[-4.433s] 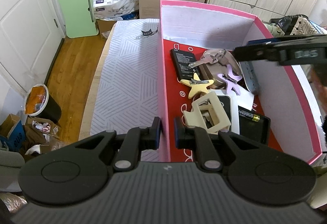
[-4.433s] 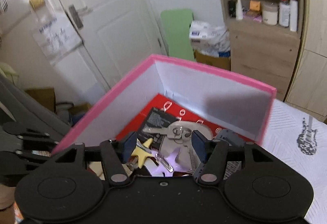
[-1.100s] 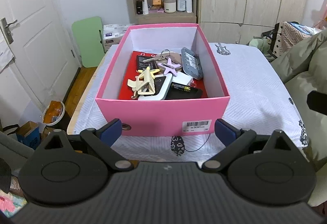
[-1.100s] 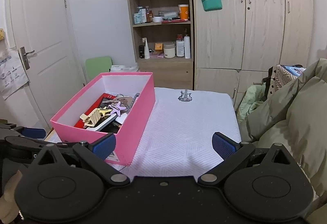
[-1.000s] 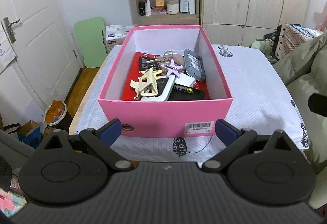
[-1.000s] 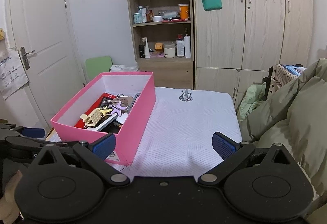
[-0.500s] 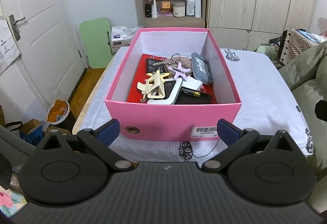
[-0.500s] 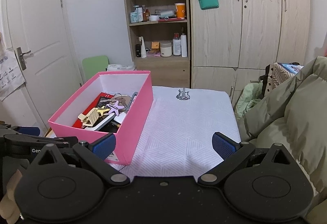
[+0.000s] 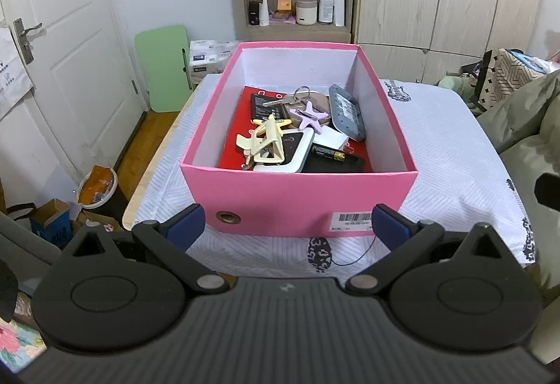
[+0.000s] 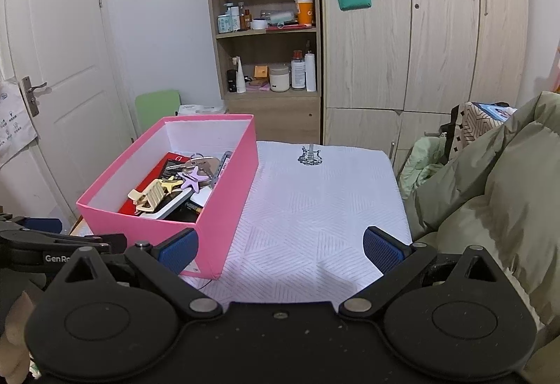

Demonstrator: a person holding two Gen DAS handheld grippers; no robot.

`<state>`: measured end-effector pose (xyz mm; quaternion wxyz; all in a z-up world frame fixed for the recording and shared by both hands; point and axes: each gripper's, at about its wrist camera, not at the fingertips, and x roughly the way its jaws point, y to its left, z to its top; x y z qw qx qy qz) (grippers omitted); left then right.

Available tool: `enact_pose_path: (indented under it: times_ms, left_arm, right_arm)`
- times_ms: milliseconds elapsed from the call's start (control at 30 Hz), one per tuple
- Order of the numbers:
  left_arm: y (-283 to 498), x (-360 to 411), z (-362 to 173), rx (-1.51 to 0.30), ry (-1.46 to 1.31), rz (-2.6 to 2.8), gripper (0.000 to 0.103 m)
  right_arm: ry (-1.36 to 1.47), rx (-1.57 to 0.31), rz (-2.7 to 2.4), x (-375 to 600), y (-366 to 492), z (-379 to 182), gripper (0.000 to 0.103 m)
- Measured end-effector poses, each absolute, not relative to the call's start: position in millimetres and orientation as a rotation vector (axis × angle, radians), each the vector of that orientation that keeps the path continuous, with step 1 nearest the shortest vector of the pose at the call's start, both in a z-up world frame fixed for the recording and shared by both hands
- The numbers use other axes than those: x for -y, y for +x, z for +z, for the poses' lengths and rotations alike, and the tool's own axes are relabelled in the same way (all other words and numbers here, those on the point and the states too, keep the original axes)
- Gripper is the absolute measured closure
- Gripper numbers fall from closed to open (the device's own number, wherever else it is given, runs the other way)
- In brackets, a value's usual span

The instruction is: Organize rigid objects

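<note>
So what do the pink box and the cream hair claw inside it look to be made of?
Pink box: likely cardboard, matte, with thin flat walls, white lining and a barcode sticker. Cream hair claw: probably moulded plastic, smooth with a slight sheen.

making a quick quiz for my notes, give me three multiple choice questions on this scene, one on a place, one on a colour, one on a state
1. Where is the battery?
A. inside the pink box
B. on the tablecloth
C. on the shelf

2. What colour is the star-shaped clip beside the keys?
A. green
B. purple
C. red

3. How do the left gripper and right gripper stand?
A. both shut on items
B. one holds the box
C. both open, empty

Key: 1 A, it lies among the items inside; 2 B, it is pale purple; 3 C, both sets of jaws are spread with nothing between.
</note>
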<state>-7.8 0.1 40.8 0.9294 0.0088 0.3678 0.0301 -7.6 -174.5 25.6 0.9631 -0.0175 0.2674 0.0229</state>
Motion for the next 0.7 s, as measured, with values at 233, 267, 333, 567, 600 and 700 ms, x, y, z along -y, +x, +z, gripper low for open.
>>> enact_pose_path:
  times_ms: [233, 267, 333, 567, 600, 700]
  left_arm:
    - [-8.3, -3.1, 39.9, -0.744, 0.018, 0.072, 0.000]
    - [-8.7, -3.4, 39.7, -0.740, 0.017, 0.077, 0.000]
    - [-7.7, -4.9, 39.0, -0.742, 0.015, 0.078, 0.000]
    - [-7.9, -3.6, 39.4, -0.735, 0.028, 0.071, 0.000]
    - [-8.0, -3.3, 39.4, -0.734, 0.029, 0.072, 0.000]
    - [-6.6, -3.7, 38.4, -0.742, 0.025, 0.081, 0.000]
  right_arm:
    - [-0.034, -0.550, 0.043, 173.3, -5.8, 23.9, 0.001]
    - [-0.033, -0.550, 0.042, 172.8, -6.2, 23.8, 0.001]
    - [-0.031, -0.553, 0.041, 173.9, -4.9, 23.5, 0.001]
    - [-0.032, -0.558, 0.032, 174.0, -5.4, 20.4, 0.001]
    - [-0.031, -0.559, 0.030, 174.2, -5.7, 20.1, 0.001]
    - [-0.028, -0.562, 0.026, 174.0, -5.4, 18.6, 0.001]
